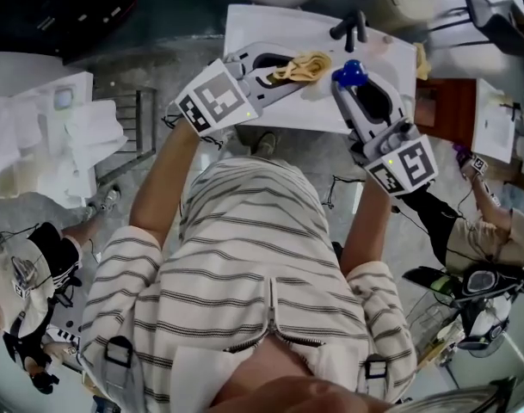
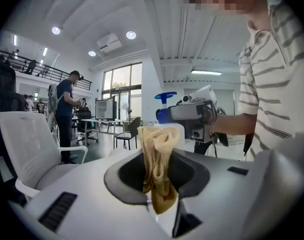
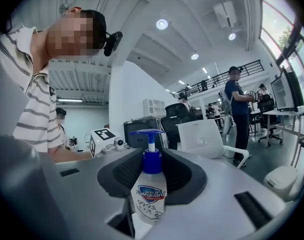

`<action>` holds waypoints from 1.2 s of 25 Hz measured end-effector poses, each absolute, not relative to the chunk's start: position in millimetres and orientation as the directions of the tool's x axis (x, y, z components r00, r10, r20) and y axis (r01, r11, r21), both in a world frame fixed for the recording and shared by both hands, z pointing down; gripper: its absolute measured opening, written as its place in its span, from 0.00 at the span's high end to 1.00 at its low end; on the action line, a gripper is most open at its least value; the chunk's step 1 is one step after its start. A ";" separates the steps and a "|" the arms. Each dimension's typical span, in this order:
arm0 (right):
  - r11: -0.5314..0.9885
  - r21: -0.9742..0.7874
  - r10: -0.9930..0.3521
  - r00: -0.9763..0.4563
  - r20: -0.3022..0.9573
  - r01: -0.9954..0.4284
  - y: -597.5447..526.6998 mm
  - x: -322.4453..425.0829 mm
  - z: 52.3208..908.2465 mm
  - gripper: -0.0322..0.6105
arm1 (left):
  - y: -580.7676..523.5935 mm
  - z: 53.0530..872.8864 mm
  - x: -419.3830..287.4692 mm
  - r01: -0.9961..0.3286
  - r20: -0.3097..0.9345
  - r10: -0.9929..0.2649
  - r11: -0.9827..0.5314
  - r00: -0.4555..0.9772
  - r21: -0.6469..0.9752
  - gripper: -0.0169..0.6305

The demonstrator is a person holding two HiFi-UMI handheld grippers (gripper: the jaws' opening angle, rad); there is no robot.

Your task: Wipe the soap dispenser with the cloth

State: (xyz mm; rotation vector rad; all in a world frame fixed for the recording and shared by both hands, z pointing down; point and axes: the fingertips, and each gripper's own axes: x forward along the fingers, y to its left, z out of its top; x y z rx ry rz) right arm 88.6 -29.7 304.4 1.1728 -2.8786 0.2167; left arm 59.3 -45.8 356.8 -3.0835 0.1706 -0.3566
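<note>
White plastic with a blue pump head, the soap dispenser [image 3: 149, 194] stands upright between the jaws of the right hand-held gripper [image 3: 148, 211], which are clamped on the lower part of the bottle. The bottle is opaque, so its fill level cannot be told. The left hand-held gripper [image 2: 160, 206] is clenched on a tan cloth [image 2: 159, 159], which rises crumpled out of the jaws and droops a little below them.

Seen from the head view, both tools are raised above the far worktop [image 1: 253, 28], with their tips turned towards each other. The cloth [image 1: 306, 64] is just beside the dispenser's blue pump [image 1: 349, 71]. In the left gripper view the cloth overlaps the white bottle behind it, and whether the two touch cannot be told.

The white worktop is mostly bare under the tools. A dark object [image 1: 352, 28] stands near its far edge, well apart from both grippers. The near edge runs just ahead of the holder's striped shirt [image 1: 244, 256].

Grey speckled floor [image 1: 175, 50] surrounds the worktop. A second white surface to the left carries loose papers [image 1: 46, 136]. The room is a tall open hall with round ceiling lights [image 3: 162, 24] and large windows. A white chair [image 2: 32, 149] stands close by, and a person in a dark blue shirt [image 2: 64, 114] stands further back.
</note>
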 end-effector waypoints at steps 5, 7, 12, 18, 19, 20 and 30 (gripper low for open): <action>0.747 -0.113 -0.650 -0.756 0.084 -0.655 -22.7 82.3 305.9 0.76 | -45.7 360.6 64.9 -0.075 0.226 -0.079 -0.997 0.971 -0.028 0.82; 0.760 -0.112 -0.634 -0.768 0.087 -0.640 -21.5 79.7 306.2 0.76 | -46.7 362.5 68.5 -0.069 0.230 -0.074 -0.997 0.970 -0.027 0.82; 0.775 -0.116 -0.615 -0.784 0.083 -0.621 -17.8 77.2 305.1 0.76 | -45.6 363.8 71.6 -0.046 0.212 -0.041 -0.999 0.976 0.020 0.82; 0.780 -0.130 -0.608 -0.791 0.074 -0.612 -16.8 76.7 303.8 0.76 | -43.8 370.9 73.0 -0.036 0.227 -0.025 -0.998 0.974 0.042 0.82; 0.780 -0.132 -0.608 -0.791 0.070 -0.612 -16.8 76.6 303.2 0.76 | -44.0 373.0 73.2 -0.040 0.234 -0.029 -0.998 0.972 0.042 0.82; 0.780 -0.133 -0.609 -0.791 0.067 -0.612 -17.0 76.7 302.5 0.76 | -44.5 375.2 73.2 -0.047 0.243 -0.036 -0.998 0.969 0.039 0.82; 0.772 -0.147 -0.622 -0.782 0.026 -0.619 -17.1 80.5 291.5 0.76 | -40.5 390.4 70.5 -0.059 0.267 -0.043 -0.997 0.963 0.052 0.82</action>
